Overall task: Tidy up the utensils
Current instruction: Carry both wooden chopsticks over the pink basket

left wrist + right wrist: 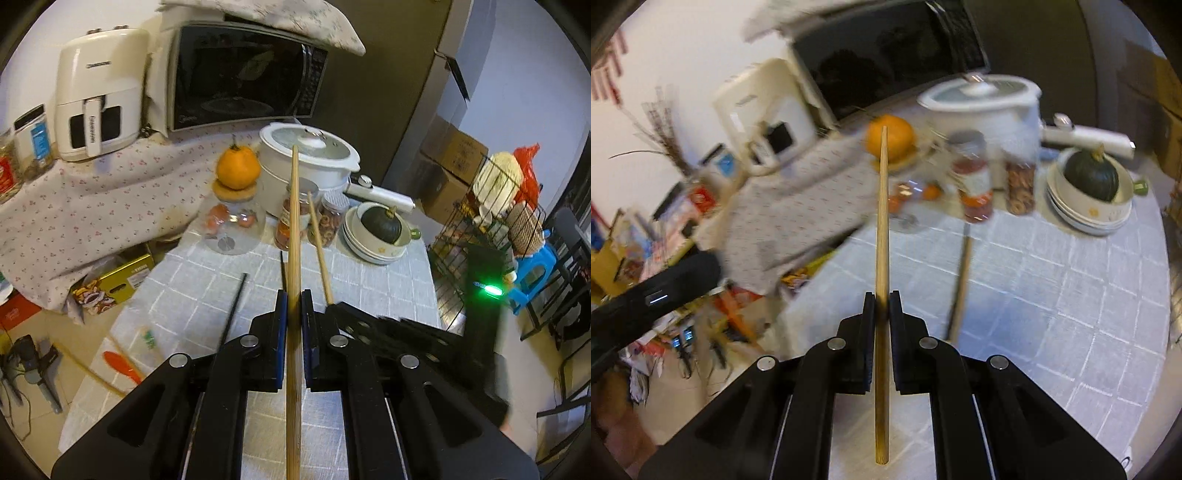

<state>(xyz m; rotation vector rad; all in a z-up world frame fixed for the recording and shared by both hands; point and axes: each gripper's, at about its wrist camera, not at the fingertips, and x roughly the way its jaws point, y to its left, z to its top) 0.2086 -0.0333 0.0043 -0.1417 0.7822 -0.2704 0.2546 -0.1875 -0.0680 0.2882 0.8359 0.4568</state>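
Observation:
My left gripper (294,295) is shut on a bamboo chopstick (294,229) that points forward above the table. My right gripper (882,297) is shut on a second bamboo chopstick (882,221); it shows in the left wrist view (319,247) just right of the first, with the right gripper's body (399,328) beside mine. Two black chopsticks (234,306) lie on the grey checked tablecloth (388,284). An orange spoon (122,367) and a green-patterned utensil (149,338) lie at the table's left edge. Another utensil (960,284) lies on the cloth in the right wrist view.
At the back stand a glass jar (232,229) with an orange on its lid, two snack jars (327,221), a white pot (310,158), stacked bowls holding a dark squash (380,229), a microwave (243,74) and an air fryer (96,96). A wire rack (491,214) stands right.

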